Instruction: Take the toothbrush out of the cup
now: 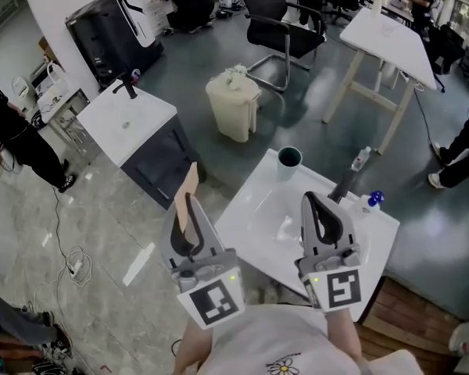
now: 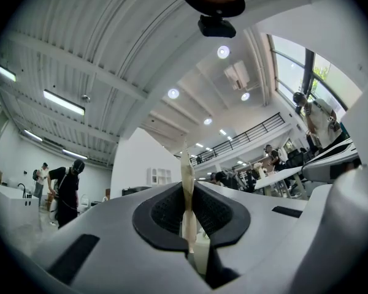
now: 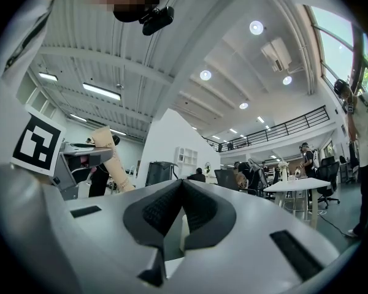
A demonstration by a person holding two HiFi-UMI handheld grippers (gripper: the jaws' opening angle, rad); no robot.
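Observation:
A flat tan piece, apparently the toothbrush [image 1: 189, 180] in a paper sleeve, sticks up from my left gripper [image 1: 189, 201], which is shut on it and held raised, left of the white basin top [image 1: 258, 209]. In the left gripper view the toothbrush [image 2: 186, 164] shows edge-on, pinched in the left gripper [image 2: 187, 188]. The cup [image 1: 288, 161], pale with a dark inside, stands at the basin top's far corner, apart from both grippers. My right gripper [image 1: 309, 198] is shut and holds nothing, raised over the basin top. In the right gripper view the right gripper [image 3: 182, 185] is shut, with the toothbrush [image 3: 107, 158] at the left.
A dark faucet [image 1: 344, 184], a small bottle [image 1: 361, 159] and a blue-topped item [image 1: 374, 199] sit at the basin top's right side. Beyond are a cream bin [image 1: 233, 104], a black chair [image 1: 277, 22], a grey cabinet with a white top [image 1: 129, 119] and a white table [image 1: 391, 37]. People stand around the room.

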